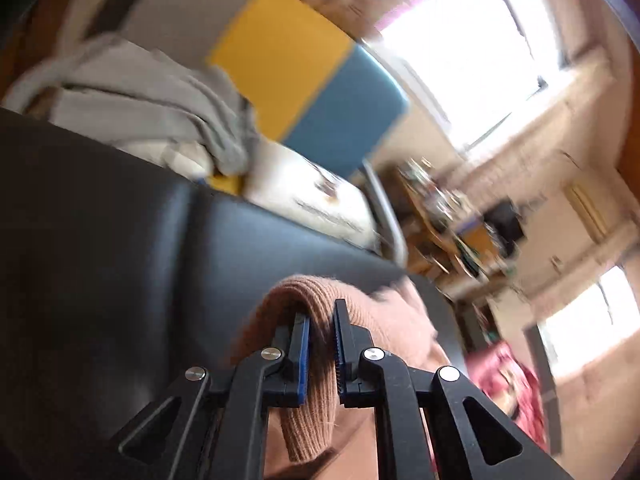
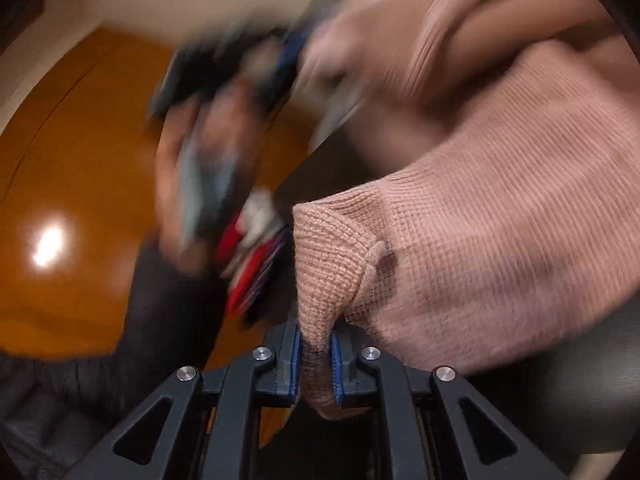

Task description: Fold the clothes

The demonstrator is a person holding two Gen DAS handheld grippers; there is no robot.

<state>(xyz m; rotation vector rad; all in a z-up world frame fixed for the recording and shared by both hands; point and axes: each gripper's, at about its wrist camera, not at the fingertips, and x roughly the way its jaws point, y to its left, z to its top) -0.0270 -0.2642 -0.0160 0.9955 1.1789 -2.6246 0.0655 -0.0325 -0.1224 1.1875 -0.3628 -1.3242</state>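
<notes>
A pink knit sweater [image 1: 372,316] lies bunched on a black padded surface [image 1: 120,248]. My left gripper [image 1: 322,320] is shut on a ribbed fold of it, which loops over the left finger and hangs down between the blue pads. In the right wrist view the same sweater [image 2: 500,240] fills the right half, lifted and stretched. My right gripper [image 2: 316,340] is shut on a ribbed corner of it. A blurred hand [image 2: 188,184] with the other gripper holds the sweater's far edge at the upper middle.
A heap of grey clothes [image 1: 140,96] lies beyond the black surface, beside a yellow and blue panel [image 1: 304,80] and a white box [image 1: 320,196]. A cluttered desk [image 1: 448,220] stands under bright windows. Orange wooden floor [image 2: 72,152] and a dark padded sleeve [image 2: 60,400] show at left.
</notes>
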